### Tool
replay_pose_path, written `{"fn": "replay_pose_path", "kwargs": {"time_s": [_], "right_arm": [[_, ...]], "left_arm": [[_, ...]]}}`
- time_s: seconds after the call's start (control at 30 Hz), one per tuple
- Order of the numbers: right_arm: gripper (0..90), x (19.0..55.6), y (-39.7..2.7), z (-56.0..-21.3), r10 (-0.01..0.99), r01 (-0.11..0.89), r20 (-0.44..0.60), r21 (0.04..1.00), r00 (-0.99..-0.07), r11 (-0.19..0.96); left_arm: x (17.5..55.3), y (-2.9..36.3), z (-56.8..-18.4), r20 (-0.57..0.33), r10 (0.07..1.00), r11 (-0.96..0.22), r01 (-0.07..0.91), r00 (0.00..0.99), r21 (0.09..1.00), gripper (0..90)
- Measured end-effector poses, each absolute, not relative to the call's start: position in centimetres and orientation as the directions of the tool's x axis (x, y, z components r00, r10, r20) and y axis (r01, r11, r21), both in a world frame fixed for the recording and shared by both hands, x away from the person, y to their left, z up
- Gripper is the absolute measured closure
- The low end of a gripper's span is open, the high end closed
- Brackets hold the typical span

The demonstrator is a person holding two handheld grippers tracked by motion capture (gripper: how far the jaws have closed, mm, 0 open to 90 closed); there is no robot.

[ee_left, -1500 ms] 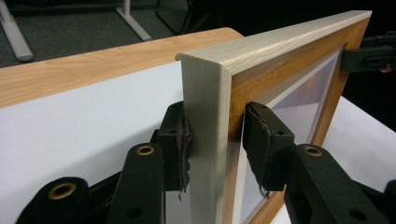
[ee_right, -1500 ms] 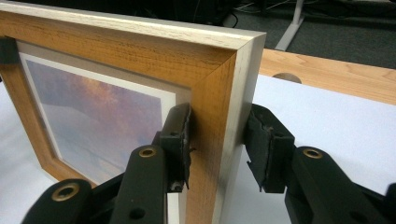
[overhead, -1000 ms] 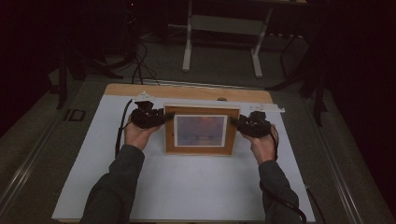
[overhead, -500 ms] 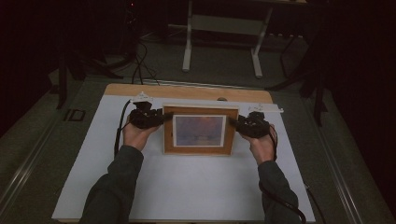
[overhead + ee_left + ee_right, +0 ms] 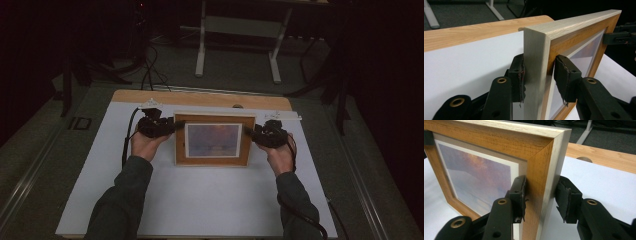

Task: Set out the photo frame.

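I use the picture frame [image 5: 214, 138] as my landmark; it stands on the white table sheet [image 5: 200, 200], nearer to the far wooden edge of the table [image 5: 200, 98] than to me. In front of the frame, toward me, the sheet is bare and gives wide room. My forearms come in from the near edge and spread apart, one to each side of the frame, with the palms turned up under the tools.

My left gripper [image 5: 172, 125] straddles the left side of the frame. In the left gripper view one pad touches the pale outer side of this frame [image 5: 535, 62]; the other pad stands a little off the front face, so I cannot tell if the grasp is firm. My right gripper [image 5: 252, 132] straddles the right side. In the right gripper view one pad [image 5: 520, 192] lies on the brown front face, and the other pad is a small gap away from the pale side: this grasp looks loose.

The gripper views show these gaps and the purple-orange print [image 5: 474, 175]. Behind the frame, the high view shows the dark floor and a grey stand [image 5: 237, 30].
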State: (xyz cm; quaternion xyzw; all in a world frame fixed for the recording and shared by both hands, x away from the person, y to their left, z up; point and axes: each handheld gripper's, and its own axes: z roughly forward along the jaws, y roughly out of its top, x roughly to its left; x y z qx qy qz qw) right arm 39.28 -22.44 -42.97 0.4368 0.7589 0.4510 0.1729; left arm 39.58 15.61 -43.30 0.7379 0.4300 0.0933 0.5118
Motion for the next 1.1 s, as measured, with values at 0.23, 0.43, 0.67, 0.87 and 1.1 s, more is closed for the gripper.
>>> {"fn": "replay_pose_path", "kwargs": {"time_s": [0.23, 0.43, 0.67, 0.87, 1.1], "right_arm": [[54.0, 39.2, -22.4, -43.1, 0.818, 0.51, 0.122, 0.83, -0.562, 0.226], [49.0, 39.0, -22.9, -43.2, 0.815, 0.514, 0.131, 0.828, -0.564, 0.223], [46.7, 38.7, -23.6, -42.8, 0.811, 0.51, 0.133, 0.831, -0.57, 0.223], [45.6, 38.2, -24.5, -42.6, 0.809, 0.51, 0.14, 0.832, -0.571, 0.217], [45.7, 37.7, -25.9, -43.1, 0.811, 0.522, 0.15, 0.826, -0.565, 0.212]], "left_arm": [[39.3, 15.4, -43.5, -0.295, 0.743, -0.111, 0.544, 0.601, 0.832, 54.4], [38.9, 15.9, -43.2, -0.291, 0.742, -0.106, 0.535, 0.603, 0.838, 52.2], [38.3, 16.8, -42.4, -0.289, 0.753, -0.1, 0.537, 0.591, 0.837, 51.5], [37.2, 17.8, -41.8, -0.274, 0.767, -0.11, 0.54, 0.58, 0.835, 51.5], [35.7, 19.4, -41.9, -0.272, 0.786, -0.099, 0.547, 0.555, 0.831, 51.1]]}}
